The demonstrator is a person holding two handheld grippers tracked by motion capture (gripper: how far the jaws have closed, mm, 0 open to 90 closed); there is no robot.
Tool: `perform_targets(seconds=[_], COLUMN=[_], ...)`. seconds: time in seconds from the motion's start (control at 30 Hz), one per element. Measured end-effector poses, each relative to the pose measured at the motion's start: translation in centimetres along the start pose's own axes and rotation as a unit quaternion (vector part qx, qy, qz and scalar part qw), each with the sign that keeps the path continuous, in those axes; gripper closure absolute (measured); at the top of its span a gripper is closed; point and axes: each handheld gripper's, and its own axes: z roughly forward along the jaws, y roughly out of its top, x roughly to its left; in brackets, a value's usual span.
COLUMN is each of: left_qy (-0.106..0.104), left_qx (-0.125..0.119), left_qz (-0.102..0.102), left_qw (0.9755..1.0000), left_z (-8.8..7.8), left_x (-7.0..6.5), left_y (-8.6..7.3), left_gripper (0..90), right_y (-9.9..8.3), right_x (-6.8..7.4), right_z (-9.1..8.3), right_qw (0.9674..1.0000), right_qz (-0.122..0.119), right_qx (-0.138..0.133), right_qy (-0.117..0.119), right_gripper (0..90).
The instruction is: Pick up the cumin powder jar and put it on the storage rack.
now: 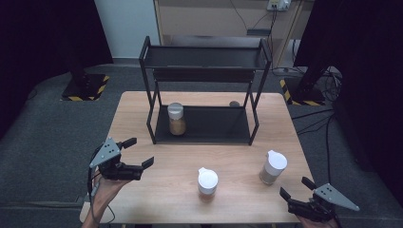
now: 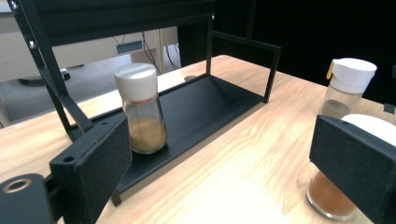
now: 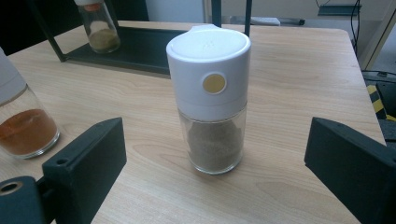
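- Both hand-held grippers hover near the desk's front edge with jaws spread apart and nothing between the pads.
- Left hand-held gripper (image 1: 141, 153) sits by the front left corner, pointing across the desk toward the rack.
- Right hand-held gripper (image 1: 297, 187) sits at the front right corner, aimed at the grey-spice jar (image 3: 208, 100), which stands upright just ahead of its open jaws, not touched.
- That grey-spice jar (image 1: 272, 167) stands near the desk's right edge, toward the front.
- A red-spice jar (image 1: 207, 184) stands upright near the middle of the front edge, well apart from the left hand-held gripper.
- A tan-spice jar (image 1: 176, 118) stands at the left end of the black rack's (image 1: 205, 126) lower shelf, toward the desk's back edge.
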Motion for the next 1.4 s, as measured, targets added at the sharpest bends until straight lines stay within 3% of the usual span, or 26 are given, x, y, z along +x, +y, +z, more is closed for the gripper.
perform_targets(seconds=[0.37, 0.7, 0.87, 1.07, 1.4], left_qy=[-0.003, 0.013, 0.017, 0.026, 0.021], left_qx=[-0.011, -0.005, -0.001, 0.001, 0.005], left_qz=[-0.02, -0.043, -0.043, -0.029, -0.024], left_qw=[0.9997, 0.999, 0.9989, 0.9993, 0.9995], left_z=[-1.4, -2.4, -2.7, -2.9, -3.1], left_x=[0.0, -0.1, -0.3, -0.6, -0.4], left_y=[-3.9, -6.4, -7.1, -8.0, -8.6], left_gripper=[3.7, 3.2, 3.3, 3.5, 2.7], right_y=[0.0, 0.0, 0.0, 0.0, 0.0], right_x=[0.0, 0.0, 0.1, 0.0, 0.0], right_z=[0.0, 0.0, 0.0, 0.0, 0.1], right_qw=[1.0, 1.0, 1.0, 1.0, 1.0], right_qz=[-0.001, -0.002, -0.003, -0.003, -0.003], right_qx=[0.0, 0.001, 0.001, 0.001, 0.002], right_qy=[0.0, 0.0, 0.0, 0.001, 0.001], right_gripper=[5.6, 5.6, 5.6, 5.6, 5.6])
